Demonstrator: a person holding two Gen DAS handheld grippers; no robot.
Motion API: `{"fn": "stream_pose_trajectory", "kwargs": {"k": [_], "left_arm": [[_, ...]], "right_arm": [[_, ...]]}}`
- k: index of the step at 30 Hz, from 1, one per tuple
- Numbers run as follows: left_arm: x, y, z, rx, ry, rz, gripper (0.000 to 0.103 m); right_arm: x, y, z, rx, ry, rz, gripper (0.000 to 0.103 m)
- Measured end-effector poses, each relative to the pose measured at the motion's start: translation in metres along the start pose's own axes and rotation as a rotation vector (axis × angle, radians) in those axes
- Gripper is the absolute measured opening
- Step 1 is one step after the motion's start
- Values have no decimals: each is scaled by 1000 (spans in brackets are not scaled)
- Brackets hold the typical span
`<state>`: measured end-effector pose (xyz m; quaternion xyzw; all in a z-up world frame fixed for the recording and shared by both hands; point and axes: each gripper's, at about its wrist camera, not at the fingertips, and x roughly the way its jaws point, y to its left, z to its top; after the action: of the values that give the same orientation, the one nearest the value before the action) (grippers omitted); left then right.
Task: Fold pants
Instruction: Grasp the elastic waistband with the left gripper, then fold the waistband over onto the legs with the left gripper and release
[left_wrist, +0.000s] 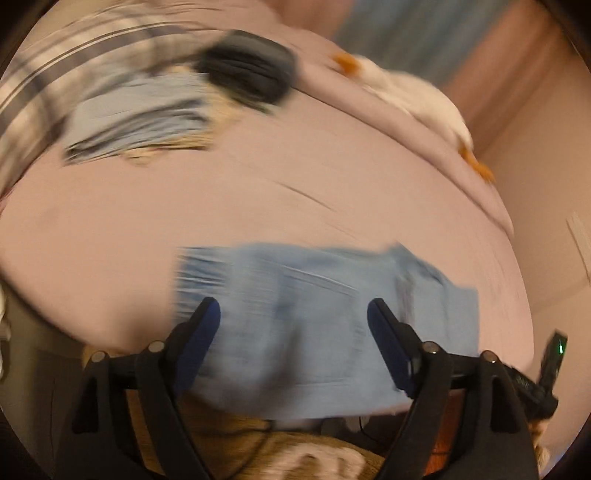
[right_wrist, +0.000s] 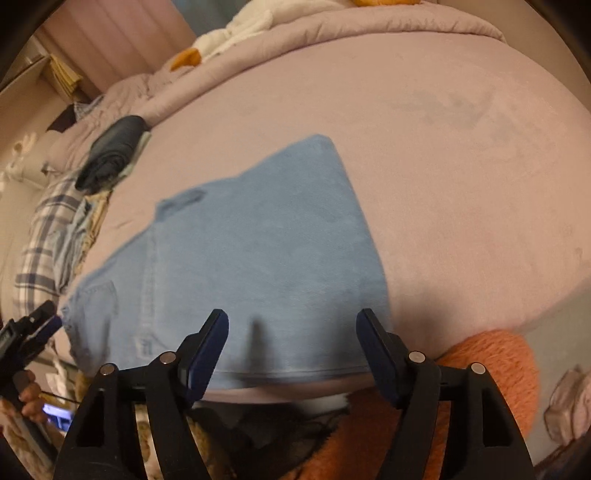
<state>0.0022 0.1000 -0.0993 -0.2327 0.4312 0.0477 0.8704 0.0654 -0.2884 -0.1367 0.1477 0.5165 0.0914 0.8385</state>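
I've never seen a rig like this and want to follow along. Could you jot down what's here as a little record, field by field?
surface: bed with pinkish-lilac cover
main item: light blue pants, lying flat near the bed's front edge
left gripper: open, empty, above the pants
right gripper: open, empty, at the pants' near edge
other clothes: dark folded garment, plaid cloth
far edge: white plush toy
image quality: left view blurred

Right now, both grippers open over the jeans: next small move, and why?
Probably lower the right gripper onto the near edge of the light blue jeans and close. Both it and the left gripper are open and hold nothing; the jeans lie partly folded on the bed.
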Motion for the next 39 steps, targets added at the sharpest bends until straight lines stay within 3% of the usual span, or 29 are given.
{"fn": "stream_pose_trajectory", "kwargs": {"k": [5,12,14,17,20,26,30,35,39], "left_arm": [[12,52,-18,-149,51,7,86],[40,84,-41,-306,119,-83,84],[39,80,-38,-298,100,-92,84],[43,74,-38,-272,77,-139,75],[47,65,-39,-218,82,-106,75],[57,75,-33,-287,118,-190,44],[38,53,-27,-251,90,-175,32],[1,8,-8,-189,35,-332,29],[-11,-30,2,-120,36,-364,29]], "right_arm": [[3,19,8,-34,-22,-19,72],[11,39,3,-84,14,-24,72],[12,41,2,-98,23,-41,72],[13,41,1,-99,33,-40,72],[18,43,2,-89,50,-37,72],[21,48,1,-95,73,-24,72],[23,51,2,-87,70,-17,72],[21,49,1,-89,65,-31,72],[16,39,1,-57,50,-30,72]]}}
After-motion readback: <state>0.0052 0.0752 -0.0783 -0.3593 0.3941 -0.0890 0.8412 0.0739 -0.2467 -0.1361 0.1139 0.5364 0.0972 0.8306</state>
